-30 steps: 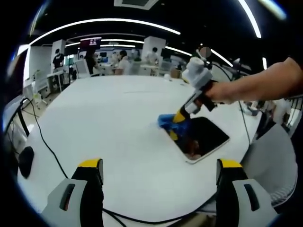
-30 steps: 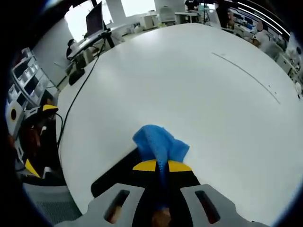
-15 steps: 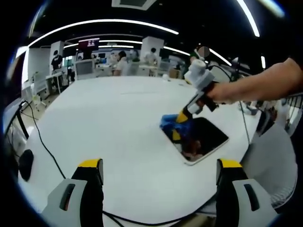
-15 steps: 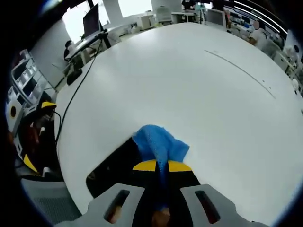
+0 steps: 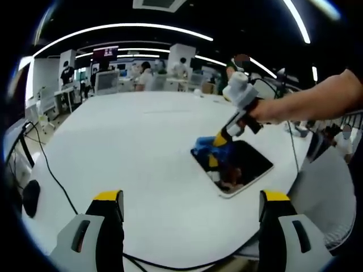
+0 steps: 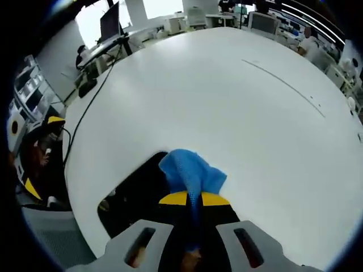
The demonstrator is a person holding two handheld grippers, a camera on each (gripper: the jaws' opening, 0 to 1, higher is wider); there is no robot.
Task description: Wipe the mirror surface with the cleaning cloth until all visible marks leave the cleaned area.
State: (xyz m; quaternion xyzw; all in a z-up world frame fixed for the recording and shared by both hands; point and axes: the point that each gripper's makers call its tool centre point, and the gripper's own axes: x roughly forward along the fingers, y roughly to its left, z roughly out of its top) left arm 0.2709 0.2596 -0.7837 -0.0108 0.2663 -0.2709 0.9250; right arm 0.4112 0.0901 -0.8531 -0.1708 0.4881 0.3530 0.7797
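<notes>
The left gripper (image 5: 191, 212) has two grey jaws, each capped in yellow with a dark oval slot. The right gripper (image 6: 189, 199) matches, grey with yellow-tipped black jaws and slots; beside the mirror (image 5: 245, 164) its handle looks white, the forearm behind it without a sleeve.

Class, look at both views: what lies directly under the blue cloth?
The blue cloth, clamped in the right hand-held gripper, rests on the mirror at its far corner. Any marks beneath the cloth are covered.
</notes>
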